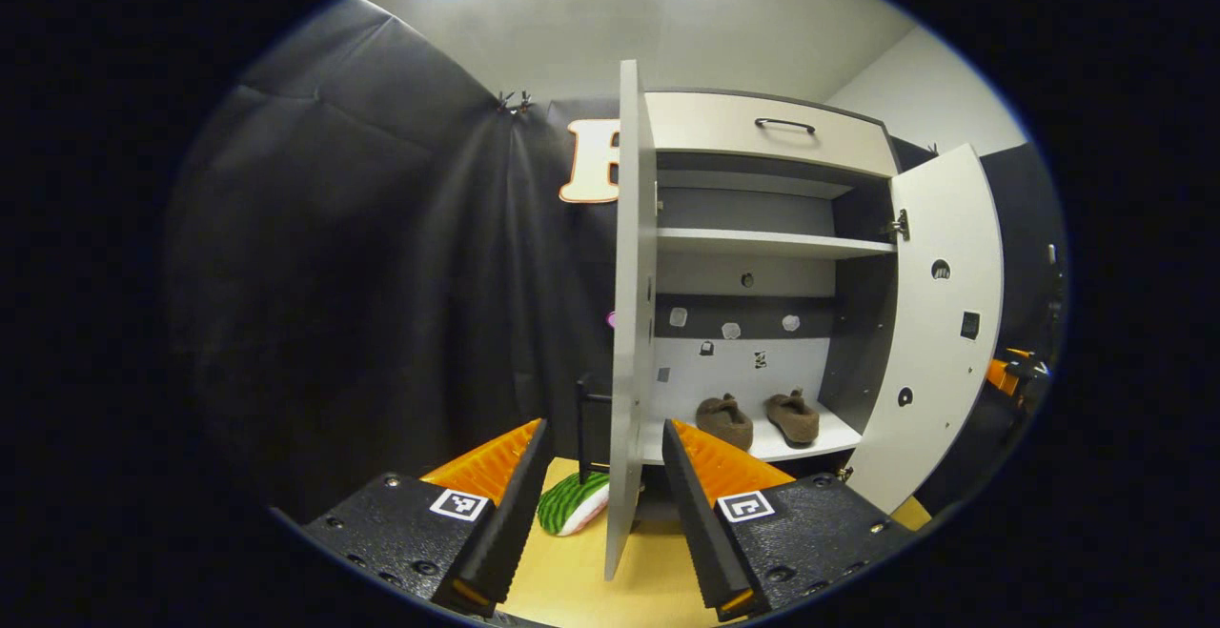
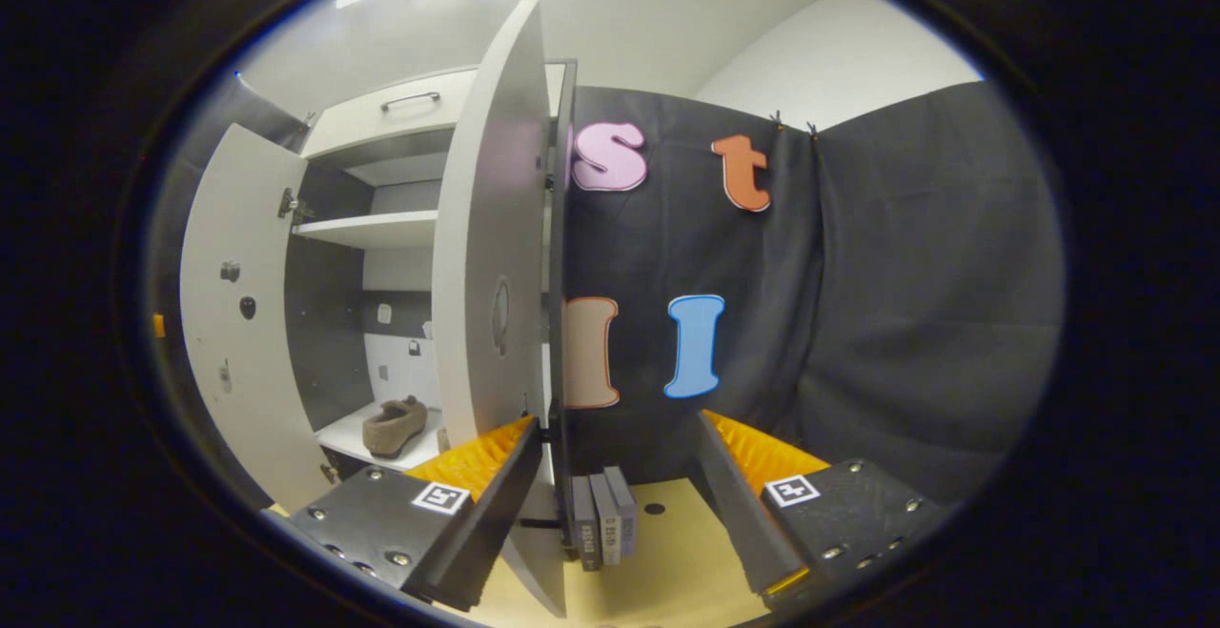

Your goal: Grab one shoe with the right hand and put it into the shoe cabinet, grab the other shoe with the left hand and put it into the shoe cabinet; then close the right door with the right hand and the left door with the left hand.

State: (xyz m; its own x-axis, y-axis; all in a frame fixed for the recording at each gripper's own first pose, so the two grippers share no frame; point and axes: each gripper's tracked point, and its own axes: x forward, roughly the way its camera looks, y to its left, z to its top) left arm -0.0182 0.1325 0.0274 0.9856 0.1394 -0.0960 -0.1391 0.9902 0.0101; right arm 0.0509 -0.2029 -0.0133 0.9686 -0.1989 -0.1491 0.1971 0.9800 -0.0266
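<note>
From the left gripper view I've got the left gripper (image 1: 602, 504) spread wide and holding nothing, and the edge of the left door (image 1: 629, 323) stands right between my two fingers, running straight up ahead of me. I can't tell whether either finger touches it. Past that door, ahead and to the right of my fingers, the shoe cabinet (image 1: 772, 132) stands open, and both brown shoes (image 1: 758, 419) sit side by side on its bottom shelf, a small gap between them. The right door (image 1: 939, 323) swings out further right, fully open. Just ahead of my left finger, low down, a watermelon-patterned thing (image 1: 572, 504) lies on the yellow tabletop (image 1: 572, 580).

Over in the right gripper view, the right gripper (image 2: 620, 504) is also wide apart, empty. The right door (image 2: 491, 256) rises just ahead of my left finger, its edge toward me; contact I can't judge. Beyond it to the left I see one shoe (image 2: 393, 425) on the bottom shelf, and the left door (image 2: 238, 323) open at the far left. Between my fingers, a few grey books (image 2: 603, 514) stand upright on the tabletop.
</note>
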